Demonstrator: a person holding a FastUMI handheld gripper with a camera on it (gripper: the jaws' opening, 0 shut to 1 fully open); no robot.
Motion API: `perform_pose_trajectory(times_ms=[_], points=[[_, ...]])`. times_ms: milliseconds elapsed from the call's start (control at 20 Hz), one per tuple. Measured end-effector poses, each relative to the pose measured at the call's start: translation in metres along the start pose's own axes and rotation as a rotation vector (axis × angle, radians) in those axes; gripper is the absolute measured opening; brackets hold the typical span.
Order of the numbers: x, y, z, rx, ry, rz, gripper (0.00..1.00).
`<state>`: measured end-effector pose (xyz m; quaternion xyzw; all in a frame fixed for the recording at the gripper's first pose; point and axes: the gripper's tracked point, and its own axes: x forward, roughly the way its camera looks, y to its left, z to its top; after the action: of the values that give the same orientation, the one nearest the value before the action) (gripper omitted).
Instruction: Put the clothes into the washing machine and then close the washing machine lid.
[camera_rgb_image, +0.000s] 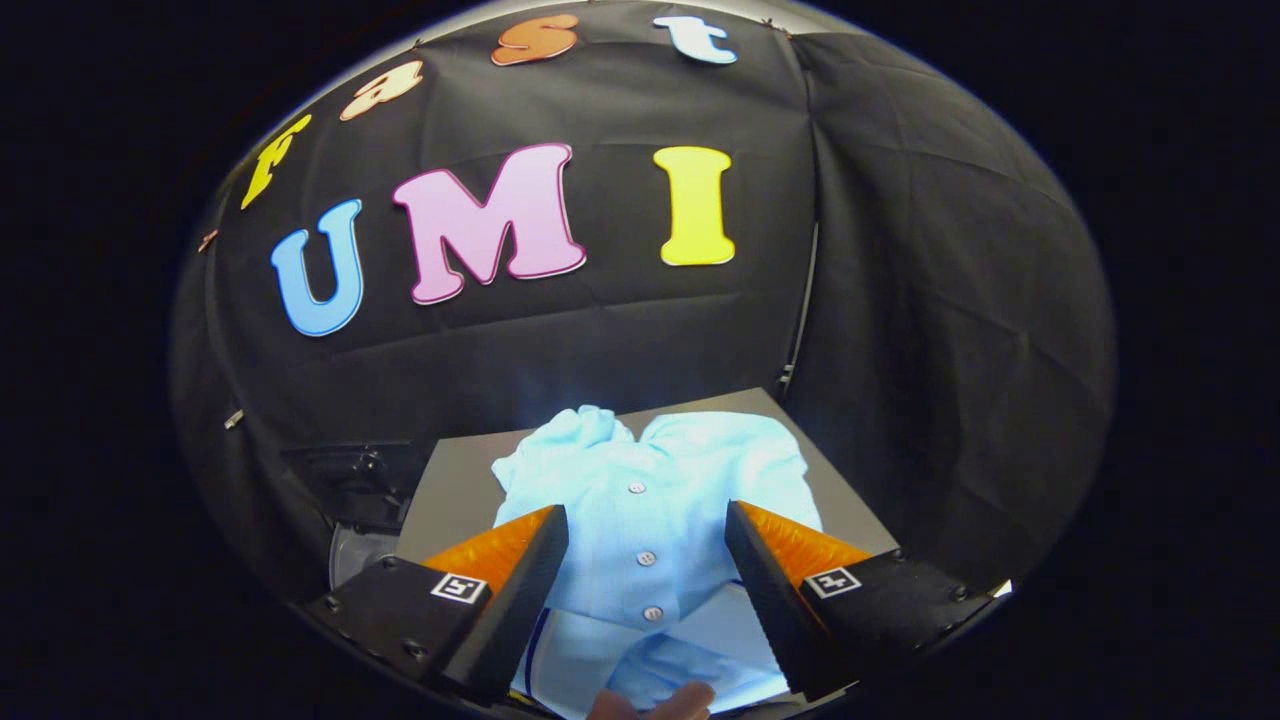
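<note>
Gripper view: the claw (647, 520) is spread wide, holding nothing. The shirt (650, 500) lies between and just beyond the fingers, light blue, buttoned front facing up, spread loosely on a grey desk (450, 480). Something skin-toned, maybe a fingertip (655, 702), pokes in under the shirt's near edge, too little of it to be sure.

What could go wrong, as I see it: the fabric is flat and floppy, so if the claw closes on just the top layer it may pinch one thin fold and the rest will drag or slide off on the lift. The buttons are right on the centre line too, and a finger landing on one could slip. Sleeves bunched at the far end could trail over the desk edge.

Surroundings: the desk is plain and matte, with black cloth walls close behind and to the right. A dark recess with some round metal rim (350, 545) sits left of the desk, possibly the washer, can't tell.
</note>
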<state>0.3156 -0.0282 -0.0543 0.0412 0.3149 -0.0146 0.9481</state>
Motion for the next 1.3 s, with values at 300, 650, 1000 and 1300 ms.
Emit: perform_pose_trajectory(times_ms=[300, 650, 1000, 1300], points=[[0.016, -0.002, -0.028, 0.035, 0.08, 0.034, 0.99], [0.018, -0.002, -0.027, 0.01, 0.085, 0.004, 0.84], [0.013, -0.007, -0.02, 0.051, 0.0, -0.05, 0.18], [-0.003, 0.013, -0.008, 0.012, 0.022, -0.102, 0.18]])
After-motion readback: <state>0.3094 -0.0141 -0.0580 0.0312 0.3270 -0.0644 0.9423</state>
